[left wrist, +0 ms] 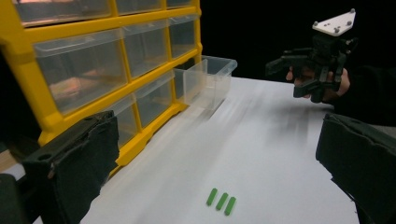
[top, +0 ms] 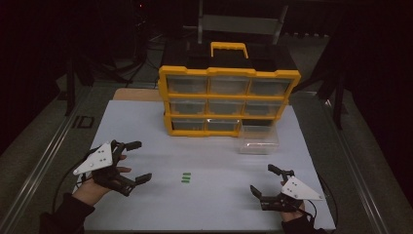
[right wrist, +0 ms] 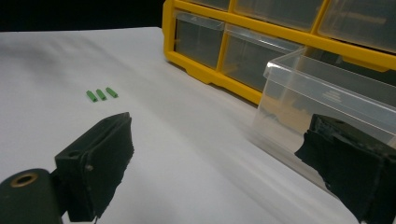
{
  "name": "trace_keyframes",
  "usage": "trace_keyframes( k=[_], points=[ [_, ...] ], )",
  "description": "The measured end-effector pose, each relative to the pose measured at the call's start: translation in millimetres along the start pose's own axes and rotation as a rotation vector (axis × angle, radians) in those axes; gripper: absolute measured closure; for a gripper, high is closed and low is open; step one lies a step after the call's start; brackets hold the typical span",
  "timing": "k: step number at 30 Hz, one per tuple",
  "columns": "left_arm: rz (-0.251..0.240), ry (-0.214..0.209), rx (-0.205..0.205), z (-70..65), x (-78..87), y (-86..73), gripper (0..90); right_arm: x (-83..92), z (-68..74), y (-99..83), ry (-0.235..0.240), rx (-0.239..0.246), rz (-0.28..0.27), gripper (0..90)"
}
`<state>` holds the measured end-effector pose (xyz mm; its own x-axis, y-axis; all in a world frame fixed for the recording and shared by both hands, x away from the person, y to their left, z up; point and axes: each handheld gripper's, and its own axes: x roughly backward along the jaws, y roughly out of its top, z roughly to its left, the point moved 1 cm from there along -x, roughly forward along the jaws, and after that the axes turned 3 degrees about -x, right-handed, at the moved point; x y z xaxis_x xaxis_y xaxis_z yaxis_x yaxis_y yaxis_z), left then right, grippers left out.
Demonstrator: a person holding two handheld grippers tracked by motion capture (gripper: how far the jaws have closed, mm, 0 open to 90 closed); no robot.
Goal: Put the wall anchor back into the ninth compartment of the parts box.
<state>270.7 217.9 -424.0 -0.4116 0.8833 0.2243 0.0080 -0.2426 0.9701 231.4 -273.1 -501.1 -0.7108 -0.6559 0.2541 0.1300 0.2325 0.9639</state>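
Green pegs (top: 185, 179) on white table (top: 204, 146), left gripper (top: 135, 162) and right gripper (top: 263, 179) fingers wide apart, empty

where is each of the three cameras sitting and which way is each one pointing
High view: above the person's side, looking forward and down on the white table and yellow drawer cabinet; shows both hands, left gripper and right gripper.
Left gripper view: rides the left gripper, looking across the table toward the right gripper and the cabinet's drawers.
Right gripper view: rides the right gripper, facing the clear drawer standing on the table.
Shared: all three show the green pieces.
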Motion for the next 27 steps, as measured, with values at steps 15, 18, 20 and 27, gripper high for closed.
trace_keyframes(
  k=[15,18,20,27],
  points=[
    [0.044,-0.135,-0.013,7.3,-42.7,10.8,0.0,0.0,0.4,0.4,0.011,-0.001,-0.003,8.0],
    [0.050,-0.144,-0.010,9.6,-49.2,11.5,0.0,-0.4,0.9,0.3,0.013,-0.003,0.001,8.0],
    [0.059,-0.149,-0.012,10.6,-52.1,11.9,0.0,-0.6,1.3,0.3,0.015,-0.002,-0.001,8.0],
    [0.105,-0.144,-0.017,19.1,-73.3,11.6,0.0,-1.5,1.9,-0.1,0.020,-0.004,0.003,8.0]
  ],
)
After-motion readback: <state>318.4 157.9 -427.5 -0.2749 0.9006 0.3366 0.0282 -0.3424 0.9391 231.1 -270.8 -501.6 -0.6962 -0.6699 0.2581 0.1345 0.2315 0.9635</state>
